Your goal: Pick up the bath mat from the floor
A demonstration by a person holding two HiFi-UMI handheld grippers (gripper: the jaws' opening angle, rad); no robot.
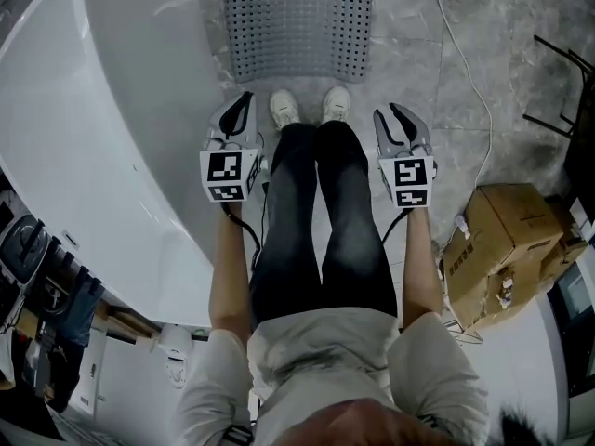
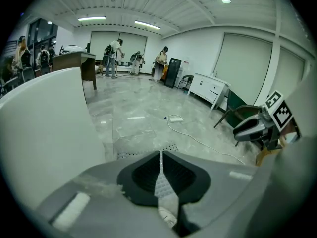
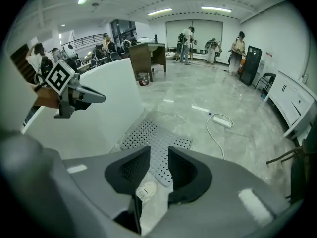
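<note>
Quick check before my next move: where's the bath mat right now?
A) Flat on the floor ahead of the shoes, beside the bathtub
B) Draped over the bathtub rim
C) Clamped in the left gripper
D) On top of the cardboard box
A: in the head view the bath mat lies flat on the floor just beyond the shoes, next to the bathtub.

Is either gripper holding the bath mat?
No, the bath mat lies flat on the floor beyond the shoes, and the left gripper and right gripper hang clear of it.
</note>
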